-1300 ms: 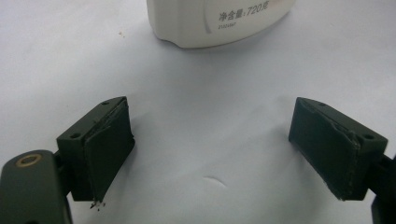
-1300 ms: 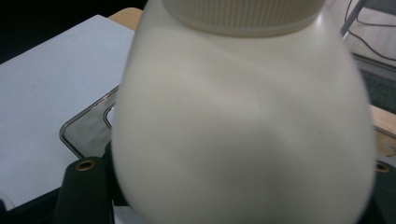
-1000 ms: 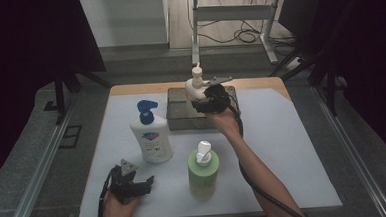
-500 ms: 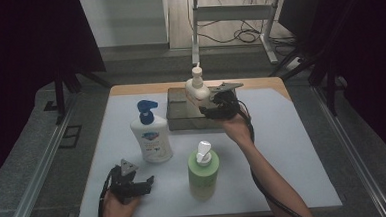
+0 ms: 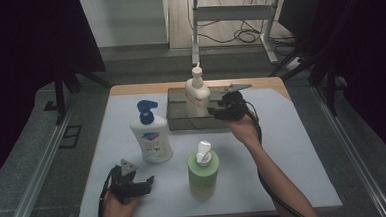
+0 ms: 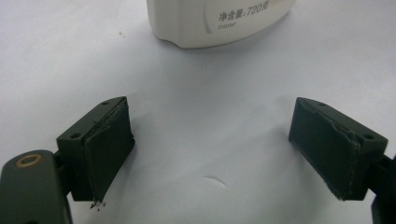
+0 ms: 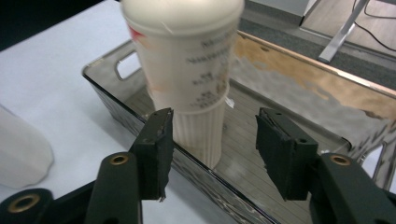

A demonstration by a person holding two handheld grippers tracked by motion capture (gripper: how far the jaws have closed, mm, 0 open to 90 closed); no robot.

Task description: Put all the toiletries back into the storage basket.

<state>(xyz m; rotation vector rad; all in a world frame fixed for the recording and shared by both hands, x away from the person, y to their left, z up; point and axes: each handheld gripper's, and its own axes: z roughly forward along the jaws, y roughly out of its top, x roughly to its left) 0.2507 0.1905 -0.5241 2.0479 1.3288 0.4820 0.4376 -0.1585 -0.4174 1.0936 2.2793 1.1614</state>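
Right gripper view: cream lotion bottle [image 7: 187, 70] stands in the clear tray [image 7: 299, 84]; right tool [image 7: 212, 149], jaws just narrowing, gapes empty beside it. Step: release done. Next: retreat, fetch another bottle.

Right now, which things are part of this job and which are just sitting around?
In the job:
cream bottle, standing in the tray
dark tray
right gripper, beside that bottle
likely next: blue-pump bottle, green bottle

Just there:
left gripper, idle
white mat
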